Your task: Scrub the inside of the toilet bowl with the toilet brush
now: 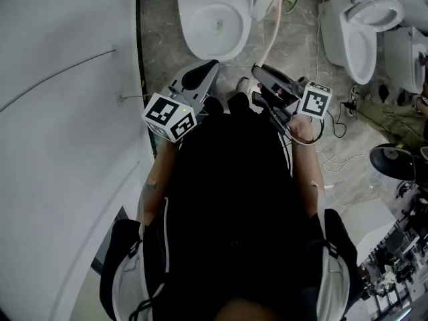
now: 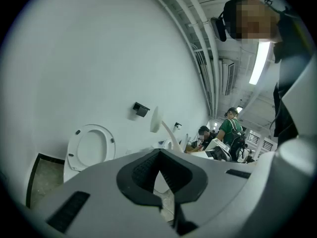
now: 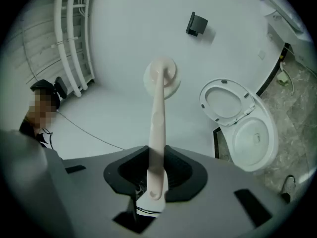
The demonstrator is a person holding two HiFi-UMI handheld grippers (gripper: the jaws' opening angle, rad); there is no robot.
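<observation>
The left gripper (image 1: 200, 73) hangs with its jaws pressed together on nothing, just short of the toilet bowl (image 1: 190, 35), whose lid is raised. Further right, the toilet brush (image 1: 273, 29) points head-up beside the bowl's right rim, its handle clamped in the right gripper (image 1: 262, 73).

No legible text, seemingly.

The left gripper (image 1: 206, 67) and right gripper (image 1: 259, 71) are held out before the body, side by side; the left's jaws meet, empty, the right's clamp the toilet brush (image 1: 273, 27) handle
</observation>
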